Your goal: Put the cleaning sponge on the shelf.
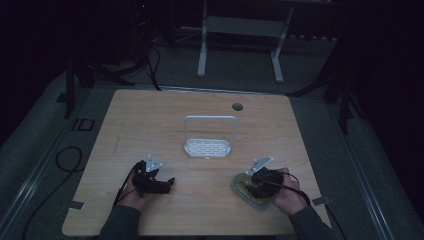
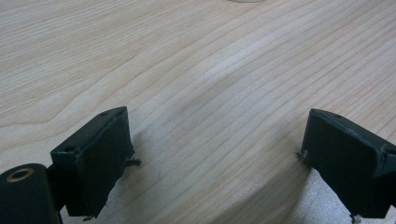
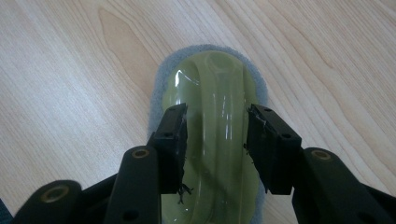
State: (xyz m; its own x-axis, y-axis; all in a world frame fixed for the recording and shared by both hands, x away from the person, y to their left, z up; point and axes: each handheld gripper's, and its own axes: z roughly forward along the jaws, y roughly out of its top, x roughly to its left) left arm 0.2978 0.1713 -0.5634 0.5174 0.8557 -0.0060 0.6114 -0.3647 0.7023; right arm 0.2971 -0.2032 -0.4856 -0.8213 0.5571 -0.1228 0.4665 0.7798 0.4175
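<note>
- Dim room, dark floor, and a pale wooden table (image 1: 150,120) with a white rack (image 1: 208,146) standing upright near its middle, beyond both hands.
- At the near right of the table lies the scrubber (image 3: 212,93): a glossy yellow-green handle on a grey pad, flat on the wood.
- Over it sits the right hand-held gripper (image 3: 215,128), its jaws straddling the raised ridge of the handle, one on each side. They are at a narrow setting, at or very close to the plastic; whether they already press on it I cannot tell.
- The step in hand looks like gripping the scrubber by its handle. To do it well, keep the jaws centred across the ridge and square to its long line, close on the flanks low enough that the glossy curve does not squeeze out upward, and lift straight so the pad leaves the table level.
- Well apart at the near left, the left hand-held gripper (image 2: 215,149) hovers low over bare wood with its jaws spread wide, nothing between them.
</note>
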